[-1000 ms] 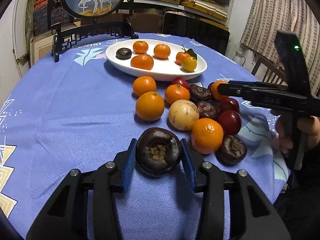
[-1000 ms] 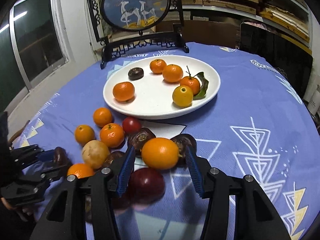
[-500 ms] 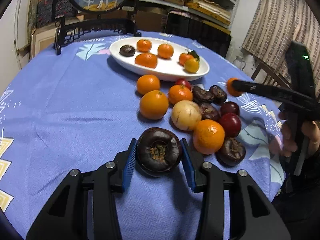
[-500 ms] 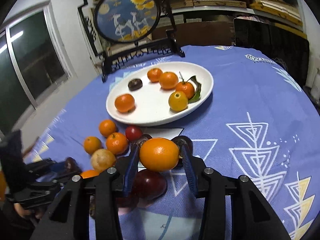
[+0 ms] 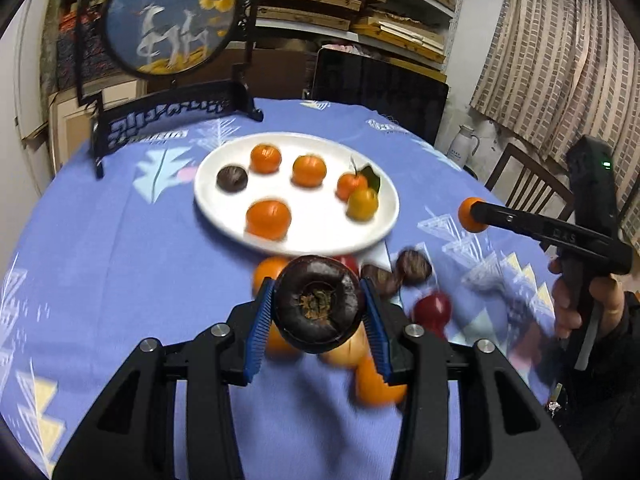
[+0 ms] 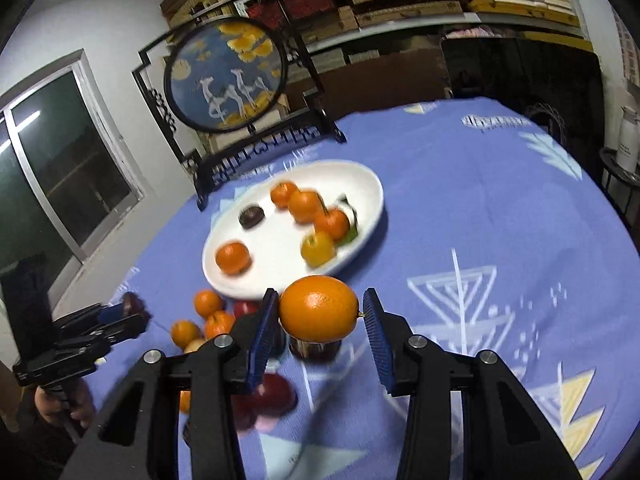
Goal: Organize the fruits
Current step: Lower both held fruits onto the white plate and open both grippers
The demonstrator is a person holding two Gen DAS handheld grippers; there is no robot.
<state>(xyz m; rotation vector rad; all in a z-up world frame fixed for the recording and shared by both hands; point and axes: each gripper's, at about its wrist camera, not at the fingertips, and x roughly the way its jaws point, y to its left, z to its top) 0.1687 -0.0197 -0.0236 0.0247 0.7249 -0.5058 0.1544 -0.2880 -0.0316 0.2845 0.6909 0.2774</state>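
Left gripper [image 5: 318,314] clamps a dark, hard-shelled fruit [image 5: 318,304] across its middle and right gripper [image 6: 320,318] a smooth, firm, probably slippery orange [image 6: 318,308], both near the plate [image 5: 384,220].

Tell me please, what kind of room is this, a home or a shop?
Most likely a lived-in room of a home, partly used for storage. A round table with a blue patterned cloth bears a white plate of fruit, a decorative round screen with deer stands behind it, and shelves of stacked flat boxes line the wall.
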